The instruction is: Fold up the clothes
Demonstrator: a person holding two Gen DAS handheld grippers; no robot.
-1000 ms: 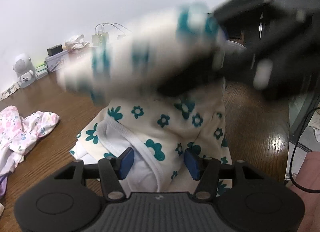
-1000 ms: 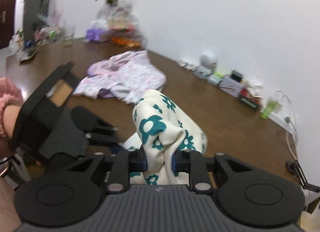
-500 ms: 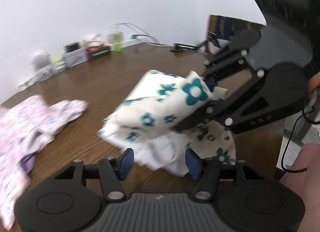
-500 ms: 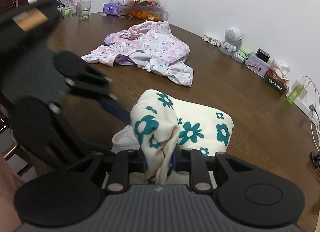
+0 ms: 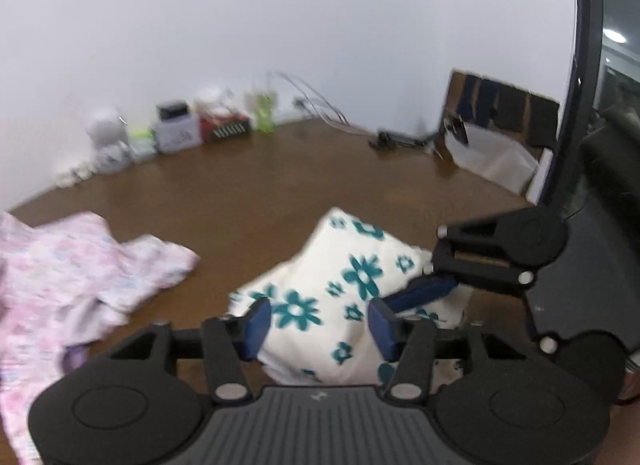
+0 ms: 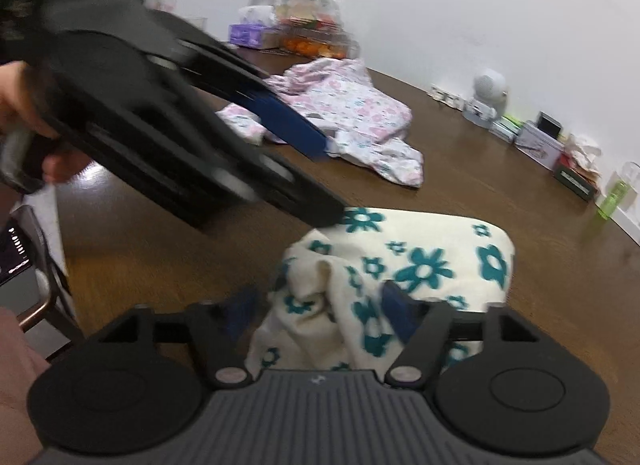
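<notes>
The cream cloth with teal flowers (image 6: 420, 265) is lying in a soft, folded heap on the near part of the brown table (image 5: 280, 185). The right gripper (image 6: 320, 311) is opening its jaws, and the cloth is sitting loose between them, let go. The left gripper (image 5: 318, 323) is closing its jaws above the near edge of the same cloth, but the blue fingers (image 5: 258, 325) are not squeezing it. A pink flowery garment (image 6: 352, 105) is lying farther off to the left, well apart. Little boxes (image 5: 178, 131) and a white toy (image 5: 106, 133) are standing along the far wall.
</notes>
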